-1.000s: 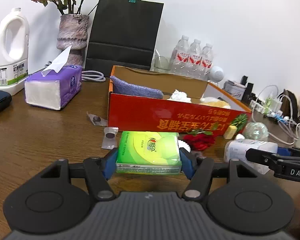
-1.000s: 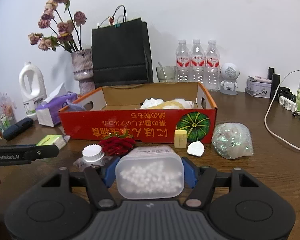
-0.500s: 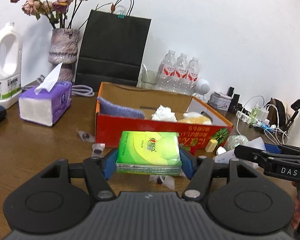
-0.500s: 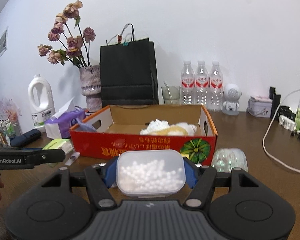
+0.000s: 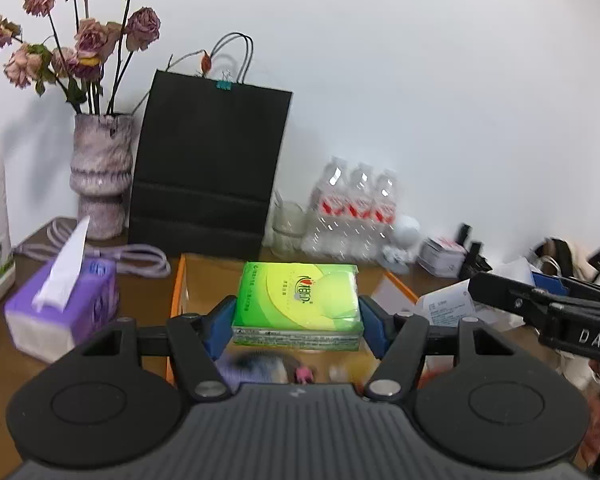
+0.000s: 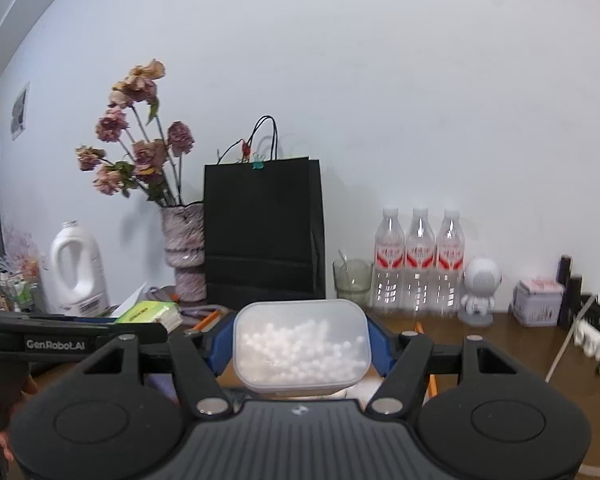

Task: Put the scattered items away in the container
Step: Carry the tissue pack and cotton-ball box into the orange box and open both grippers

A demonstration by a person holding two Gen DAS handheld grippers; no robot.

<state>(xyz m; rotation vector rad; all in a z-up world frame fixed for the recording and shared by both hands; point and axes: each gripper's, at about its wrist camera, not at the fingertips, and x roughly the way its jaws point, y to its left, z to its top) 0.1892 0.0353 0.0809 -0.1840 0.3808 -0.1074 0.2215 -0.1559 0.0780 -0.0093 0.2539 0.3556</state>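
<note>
Left tongs (image 5: pixel 298 322) clamp the green tissue pack (image 5: pixel 297 304) at centre frame, above the orange cardboard box (image 5: pixel 179 280), whose contents blur beneath. Right tongs (image 6: pixel 301 346) grip the clear tub of white beads (image 6: pixel 301 342), centre frame. Both loads have risen since a second ago; the box has dropped low. Only slivers of the wooden table (image 6: pixel 500 332) show.

At frame centre, the black paper bag (image 5: pixel 208 168) stands behind the orange cardboard box (image 5: pixel 179 280); purple tissue pack (image 5: pixel 60 308) lower left, three clear water bottles (image 5: pixel 356 208) to the right.
</note>
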